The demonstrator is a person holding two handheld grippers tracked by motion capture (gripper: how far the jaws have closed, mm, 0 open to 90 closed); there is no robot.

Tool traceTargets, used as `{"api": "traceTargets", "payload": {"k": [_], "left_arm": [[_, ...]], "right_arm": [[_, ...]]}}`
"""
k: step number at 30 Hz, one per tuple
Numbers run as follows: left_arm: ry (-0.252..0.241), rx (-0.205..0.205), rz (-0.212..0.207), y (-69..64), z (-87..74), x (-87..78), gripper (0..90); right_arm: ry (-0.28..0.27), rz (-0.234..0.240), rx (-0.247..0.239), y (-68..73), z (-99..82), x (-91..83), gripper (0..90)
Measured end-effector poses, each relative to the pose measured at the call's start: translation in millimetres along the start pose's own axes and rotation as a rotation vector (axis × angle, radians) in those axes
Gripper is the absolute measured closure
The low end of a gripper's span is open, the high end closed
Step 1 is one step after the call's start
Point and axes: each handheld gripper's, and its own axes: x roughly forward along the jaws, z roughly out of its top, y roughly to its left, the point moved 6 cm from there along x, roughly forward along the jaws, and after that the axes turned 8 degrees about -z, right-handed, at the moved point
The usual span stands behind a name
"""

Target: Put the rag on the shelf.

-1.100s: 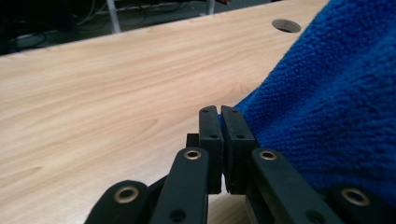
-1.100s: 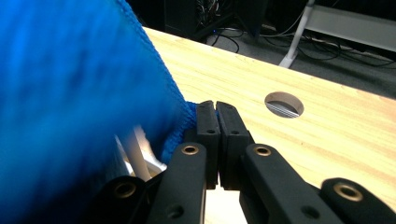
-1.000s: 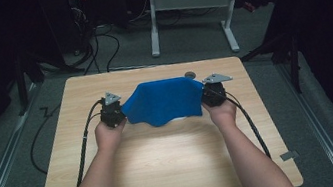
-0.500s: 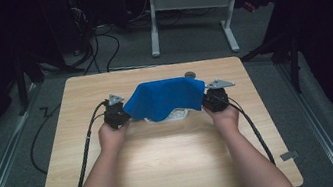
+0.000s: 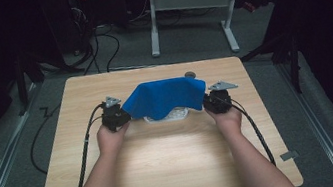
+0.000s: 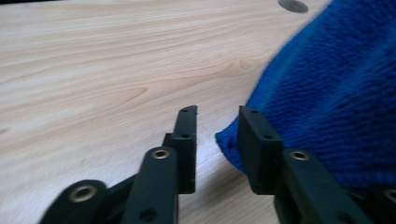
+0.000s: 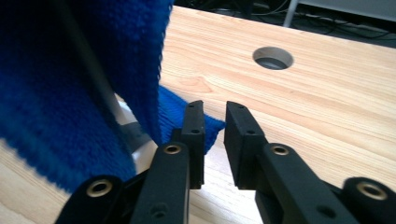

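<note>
A blue towel (image 5: 165, 97) lies draped over a white thing (image 5: 167, 116) near the middle of the wooden table (image 5: 167, 174), a bit toward twelve o'clock. The white thing peeks out under the towel's near edge, and what it is cannot be told. The left gripper (image 5: 120, 117) sits at the towel's nine o'clock side, and the right gripper (image 5: 212, 102) sits at its three o'clock side. A hand holds each one, with the arms coming in from six o'clock. In the left gripper view, the left gripper (image 6: 217, 133) has its jaws apart, and they have just been opening. The towel's corner (image 6: 327, 102) pokes into the gap from the right side, but the jaws do not squeeze it. In the right gripper view, the right gripper (image 7: 214, 128) also has its jaws a little apart, and they too have just been opening. The towel (image 7: 70, 84) hangs at the left, and its corner sits behind the left jaw, with bare table showing in the gap. A round hole (image 5: 190, 74) is in the table just past the towel, toward twelve o'clock.
</note>
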Motion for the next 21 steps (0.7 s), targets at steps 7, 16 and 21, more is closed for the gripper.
{"api": "traceTargets", "payload": {"k": [7,16,21], "left_arm": [[-0.021,-0.019,0.031,4.7,-13.6,-15.7,57.2],[-0.037,0.008,0.053,2.5,-21.5,-34.6,55.8],[-0.043,0.024,0.068,-2.2,-24.9,-43.6,54.7]], "right_arm": [[0.001,-0.027,0.008,-6.7,-4.9,-9.6,77.1],[-0.018,-0.038,-0.016,-5.0,-8.4,-22.9,74.5],[-0.013,-0.042,-0.042,-3.5,-11.8,-32.1,71.8]]}}
